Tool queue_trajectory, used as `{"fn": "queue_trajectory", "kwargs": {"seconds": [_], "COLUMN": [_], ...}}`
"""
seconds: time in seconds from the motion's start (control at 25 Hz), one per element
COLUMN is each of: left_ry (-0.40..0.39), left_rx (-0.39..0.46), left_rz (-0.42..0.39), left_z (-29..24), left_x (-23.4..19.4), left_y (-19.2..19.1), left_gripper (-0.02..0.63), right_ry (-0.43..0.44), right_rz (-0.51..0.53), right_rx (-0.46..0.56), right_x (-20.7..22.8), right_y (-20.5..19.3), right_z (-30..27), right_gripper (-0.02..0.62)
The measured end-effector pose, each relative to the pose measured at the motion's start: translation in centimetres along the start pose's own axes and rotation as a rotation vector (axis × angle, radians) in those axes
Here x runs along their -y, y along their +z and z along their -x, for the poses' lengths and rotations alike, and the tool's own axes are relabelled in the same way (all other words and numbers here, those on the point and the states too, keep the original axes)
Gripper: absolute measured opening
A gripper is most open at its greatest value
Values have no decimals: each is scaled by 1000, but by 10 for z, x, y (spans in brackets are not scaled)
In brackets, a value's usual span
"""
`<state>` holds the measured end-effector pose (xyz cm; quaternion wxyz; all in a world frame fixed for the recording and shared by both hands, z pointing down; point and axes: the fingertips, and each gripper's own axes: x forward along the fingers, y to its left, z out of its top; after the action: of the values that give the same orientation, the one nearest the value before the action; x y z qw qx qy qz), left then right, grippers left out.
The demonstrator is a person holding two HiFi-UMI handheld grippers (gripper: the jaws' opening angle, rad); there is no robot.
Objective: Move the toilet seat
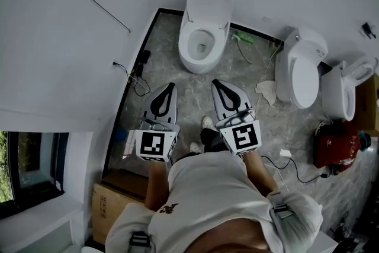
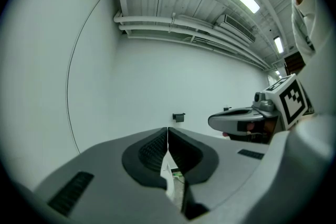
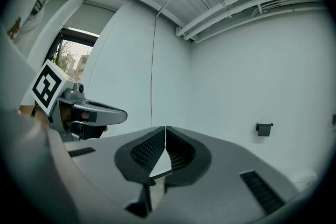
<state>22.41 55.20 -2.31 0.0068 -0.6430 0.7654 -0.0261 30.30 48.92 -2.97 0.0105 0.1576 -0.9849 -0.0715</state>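
Three toilets [image 1: 204, 29] [image 1: 302, 68] [image 1: 342, 90], two grippers [image 1: 170, 87] [image 1: 217, 83], one cardboard box [image 1: 109, 205] and one red object [image 1: 334, 142].

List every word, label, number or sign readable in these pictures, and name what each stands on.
No word or number is legible anywhere.
Black-and-white square markers, patterns rather than text: on the white cube of the left gripper and on the white cube of the right gripper.
Dark print on the brown cardboard box: too small to read.
Dark emblem on the person's white shirt: too blurred to read.
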Motion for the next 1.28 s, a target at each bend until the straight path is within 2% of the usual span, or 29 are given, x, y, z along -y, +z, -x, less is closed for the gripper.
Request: {"fn": "queue_trajectory", "kwargs": {"seconds": [0.72, 1.04, 1.28], "left_ry": [73, 65, 15], "left_rx": [-26, -35, -33], "left_rz": [-21, -35, -32], "left_z": [-130, -172, -198], "left_x": [-22, -40, -71], "left_y": [5, 7, 2], "left_gripper": [23, 23, 23], "right_ry": [86, 64, 3], "right_rz": [-14, -32, -31], "right_rx": [23, 8, -27], "right_x": [101, 132, 143], "right_y": [-11, -18, -27], "right_z": [-89, -126, -161], "right_gripper": [21, 21, 21]}}
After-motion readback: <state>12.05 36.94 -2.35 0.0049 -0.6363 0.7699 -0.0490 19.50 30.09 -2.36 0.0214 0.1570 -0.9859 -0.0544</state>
